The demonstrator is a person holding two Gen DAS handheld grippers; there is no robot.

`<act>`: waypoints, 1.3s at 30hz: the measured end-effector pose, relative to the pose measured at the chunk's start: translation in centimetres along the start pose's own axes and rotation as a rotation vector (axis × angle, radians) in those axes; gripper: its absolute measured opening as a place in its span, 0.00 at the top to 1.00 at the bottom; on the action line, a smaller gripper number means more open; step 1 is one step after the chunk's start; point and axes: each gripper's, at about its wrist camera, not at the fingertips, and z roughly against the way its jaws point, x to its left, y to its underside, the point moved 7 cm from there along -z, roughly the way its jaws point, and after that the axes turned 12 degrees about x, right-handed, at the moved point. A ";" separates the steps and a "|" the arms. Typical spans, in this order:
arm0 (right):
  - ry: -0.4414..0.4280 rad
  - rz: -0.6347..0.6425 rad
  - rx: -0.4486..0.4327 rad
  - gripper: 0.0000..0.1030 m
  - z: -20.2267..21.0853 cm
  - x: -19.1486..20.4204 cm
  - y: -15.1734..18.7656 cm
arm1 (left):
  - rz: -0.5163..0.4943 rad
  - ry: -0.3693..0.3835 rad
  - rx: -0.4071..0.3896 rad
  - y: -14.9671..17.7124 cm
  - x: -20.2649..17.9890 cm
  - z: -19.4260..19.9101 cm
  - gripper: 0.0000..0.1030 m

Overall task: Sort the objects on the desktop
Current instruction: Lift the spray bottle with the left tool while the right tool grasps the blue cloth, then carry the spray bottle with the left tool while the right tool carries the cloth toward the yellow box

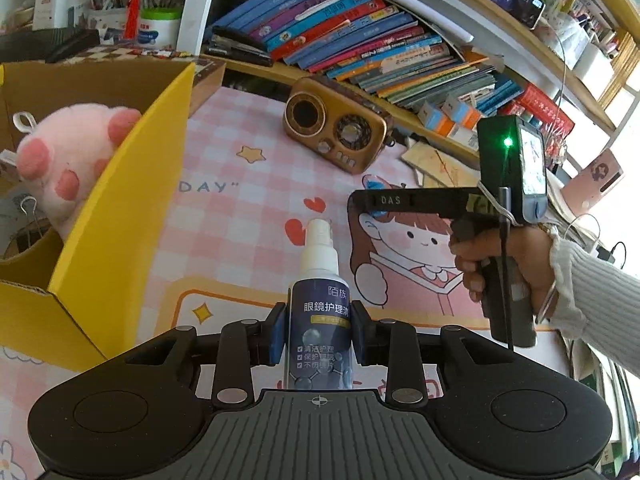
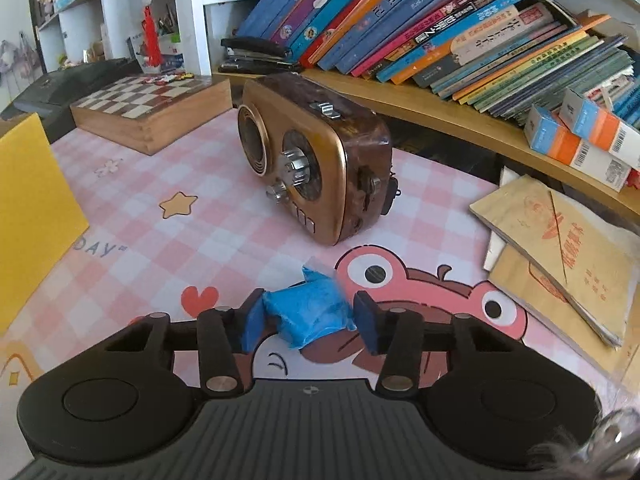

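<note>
My left gripper point(image 1: 319, 328) is shut on a spray bottle point(image 1: 320, 312) with a dark blue label and a white cap, which stands upright between the blue pads above the pink checked desk mat point(image 1: 240, 208). To its right, a hand holds my right gripper point(image 1: 362, 205) low over the mat. In the right wrist view, the right gripper point(image 2: 310, 316) is shut on a small crumpled blue packet point(image 2: 308, 312) that rests on the mat point(image 2: 160, 240), with both pads against its sides.
A yellow cardboard box point(image 1: 120, 200) at left holds a pink plush paw point(image 1: 68, 152). A brown retro radio point(image 2: 312, 168) stands mid-mat. Behind are a chessboard box point(image 2: 152, 108) and a shelf of books point(image 2: 440, 32). Worn booklets point(image 2: 560, 248) lie at right.
</note>
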 end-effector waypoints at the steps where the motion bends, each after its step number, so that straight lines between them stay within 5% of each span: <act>1: 0.002 -0.005 -0.007 0.61 0.3 0.0 0.2 | -0.002 0.001 -0.003 0.0 -0.1 0.1 0.70; 24: 0.003 -0.185 -0.081 0.66 14.2 3.0 9.5 | -0.055 0.108 -0.002 4.1 -2.0 3.5 0.70; 39: -0.004 -0.279 -0.055 0.66 20.2 11.1 16.4 | -0.076 0.193 -0.001 9.1 1.6 8.9 0.70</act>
